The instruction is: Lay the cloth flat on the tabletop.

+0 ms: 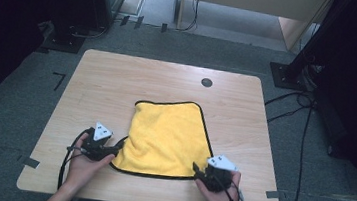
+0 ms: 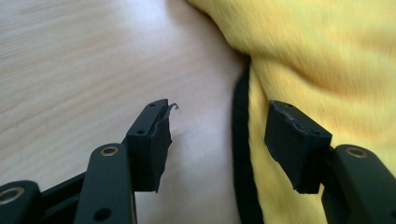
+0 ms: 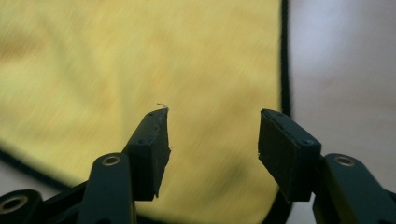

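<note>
A yellow cloth [image 1: 170,137] with a black hem lies flat on the wooden table [image 1: 113,78], near its front edge. My left gripper [image 1: 117,150] sits at the cloth's near left corner, jaws open. In the left gripper view the black hem [image 2: 242,154] runs between the two pads, neither of which touches it. My right gripper [image 1: 197,170] hovers at the near right corner, jaws open. In the right gripper view the yellow cloth [image 3: 140,60] lies below the open jaws, with its black edge [image 3: 284,60] to the right.
A dark round grommet [image 1: 207,82] sits in the table's far side. Cables [image 1: 296,105] and stand bases [image 1: 287,74] lie on the grey carpet around the table. Bare wood surrounds the cloth on all sides.
</note>
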